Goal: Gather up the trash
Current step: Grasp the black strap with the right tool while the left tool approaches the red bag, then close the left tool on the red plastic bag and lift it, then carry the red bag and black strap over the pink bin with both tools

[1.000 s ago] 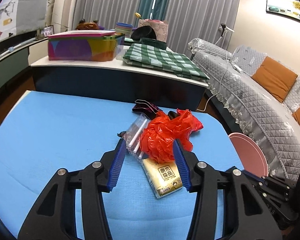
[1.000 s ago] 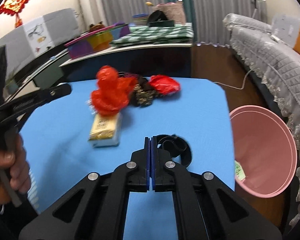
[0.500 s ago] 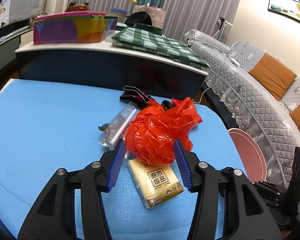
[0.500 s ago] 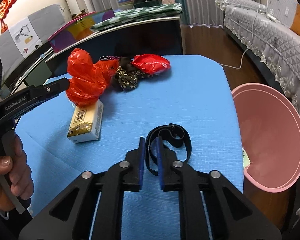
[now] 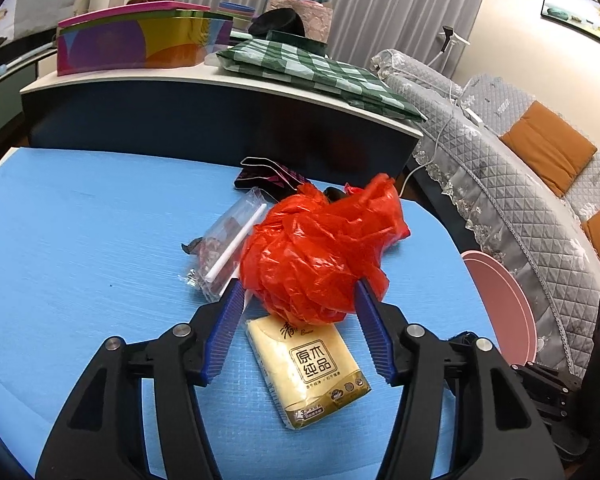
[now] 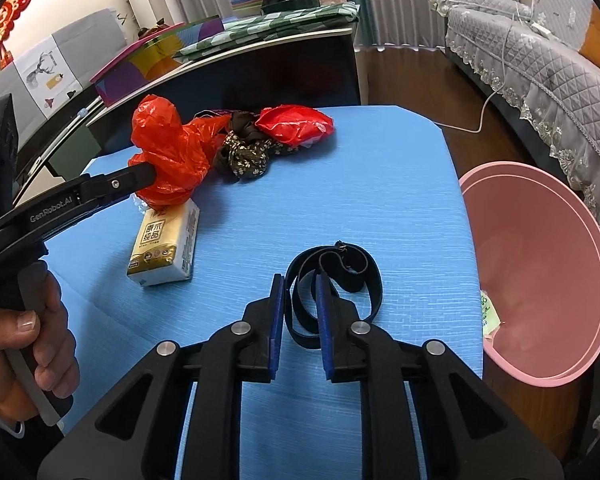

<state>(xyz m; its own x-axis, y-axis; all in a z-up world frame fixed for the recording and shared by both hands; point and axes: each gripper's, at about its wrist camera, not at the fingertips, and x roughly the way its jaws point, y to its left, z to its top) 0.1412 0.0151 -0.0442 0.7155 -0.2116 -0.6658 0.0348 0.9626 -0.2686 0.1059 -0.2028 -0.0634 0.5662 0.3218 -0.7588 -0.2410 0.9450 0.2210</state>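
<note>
Blue-covered table (image 6: 380,184) serves as the work surface, with a sofa beyond its right edge and a pink bin (image 6: 548,264) standing just off that edge.

**Left gripper** (image 5: 296,304): jaws are opening. The crumpled red plastic bag (image 5: 320,256) sits between the pads; whether the pads touch it cannot be told. The bag rests on the far end of a yellow tissue pack (image 5: 308,364), and a clear wrapper with a white straw (image 5: 228,248) lies just beside the left pad.

- Risk: closing here may catch the tissue pack or the clear wrapper together with the bag, dragging them across the table or dropping them short of the bin.
- Risk: the bag is loose and springy; a shallow pinch on an outer fold is likely to slip, or the bag may unfurl during transfer.

**Right gripper** (image 6: 300,312): jaws are slightly parted, straddling one strand of the black elastic band (image 6: 332,280) near the table's right edge. The pads do not appear to press on it.

- Risk: a thin, flat strap can slide out beneath the pads if they close above the surface.
- Risk: held by one strand, the loops will dangle and may snag the table edge or the bin rim.

**Remaining clutter**: a second red bag (image 6: 296,124) and a floral fabric scrunchie (image 6: 244,156) lie near the far edge, close together, so later picks may take both at once.
</note>
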